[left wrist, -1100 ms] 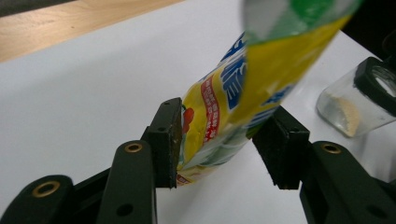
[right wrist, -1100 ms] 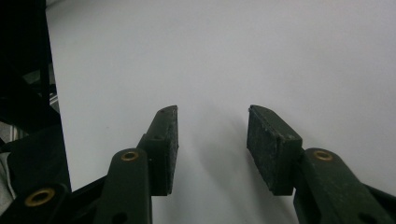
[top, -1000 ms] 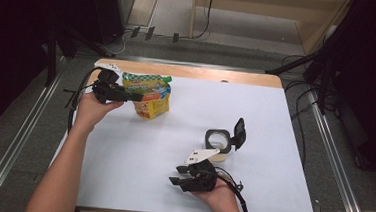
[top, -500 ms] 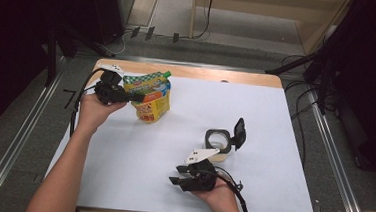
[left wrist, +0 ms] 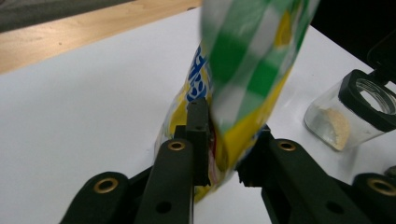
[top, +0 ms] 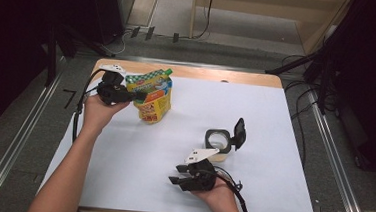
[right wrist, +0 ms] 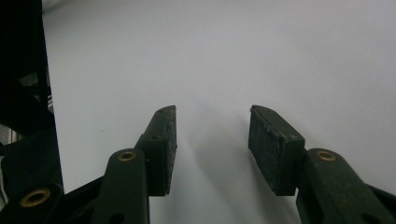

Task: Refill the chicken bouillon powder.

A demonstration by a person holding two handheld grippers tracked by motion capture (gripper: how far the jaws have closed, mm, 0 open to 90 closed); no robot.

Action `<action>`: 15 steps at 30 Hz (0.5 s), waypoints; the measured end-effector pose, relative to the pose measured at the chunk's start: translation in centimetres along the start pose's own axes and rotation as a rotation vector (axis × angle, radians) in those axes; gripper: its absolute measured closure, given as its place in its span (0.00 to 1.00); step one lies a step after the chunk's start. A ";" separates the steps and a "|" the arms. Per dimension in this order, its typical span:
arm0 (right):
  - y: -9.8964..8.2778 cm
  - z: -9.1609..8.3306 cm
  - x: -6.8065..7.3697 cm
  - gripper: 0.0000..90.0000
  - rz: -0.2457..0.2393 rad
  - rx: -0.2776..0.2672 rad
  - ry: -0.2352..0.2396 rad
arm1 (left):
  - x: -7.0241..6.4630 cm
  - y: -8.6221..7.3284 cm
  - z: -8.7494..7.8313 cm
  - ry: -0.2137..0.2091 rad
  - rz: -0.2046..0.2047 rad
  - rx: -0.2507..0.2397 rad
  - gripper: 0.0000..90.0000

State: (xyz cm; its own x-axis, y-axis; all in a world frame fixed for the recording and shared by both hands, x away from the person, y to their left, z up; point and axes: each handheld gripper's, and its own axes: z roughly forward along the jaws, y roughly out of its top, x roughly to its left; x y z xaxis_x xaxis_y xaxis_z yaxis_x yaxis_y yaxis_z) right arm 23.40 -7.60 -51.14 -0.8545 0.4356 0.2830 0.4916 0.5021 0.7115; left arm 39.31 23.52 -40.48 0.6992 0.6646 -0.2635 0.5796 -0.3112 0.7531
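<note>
A yellow pouch [top: 154,101] with a green-and-white checked top stands at the table's far left. My left gripper [top: 139,96] reaches it from the left. Its jaws have just been closing, and in the left gripper view both pads pinch the pouch [left wrist: 243,70] low on its side, so the left gripper [left wrist: 224,156] is shut on it. A small glass jar [top: 217,144] with a little pale powder stands right of centre, its black flip lid [top: 239,133] up. Near the front edge my right gripper [top: 175,174] lies open, pointing left; its pads [right wrist: 163,149] have bare white table between them.
The white table top [top: 275,117] has a bare wooden strip [top: 218,75] along its far edge. Metal rails and cables run on the floor at both sides. The jar [left wrist: 345,112] stands off to the right in the left gripper view.
The left gripper's jaws have closed onto the pouch, and hand and pouch have shifted slightly. The right hand and the jar have not moved.
</note>
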 end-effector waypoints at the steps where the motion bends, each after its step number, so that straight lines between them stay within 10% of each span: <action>1: 0.0 0.0 0.0 0.59 -0.002 0.000 0.000 | -0.1 0.0 0.0 0.002 0.005 0.000 0.86; 15: 0.0 0.1 -0.2 0.60 0.007 -0.008 0.003 | -1.0 0.9 -1.3 -0.035 -0.031 0.009 1.00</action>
State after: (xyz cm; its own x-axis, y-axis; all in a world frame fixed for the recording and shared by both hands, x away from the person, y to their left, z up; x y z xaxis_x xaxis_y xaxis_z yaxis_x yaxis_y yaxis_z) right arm 23.58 -7.60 -51.20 -0.8513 0.4373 0.2900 0.4966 0.4929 0.7144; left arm 38.62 23.46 -38.80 0.6951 0.6498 -0.3076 0.6046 -0.2969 0.7391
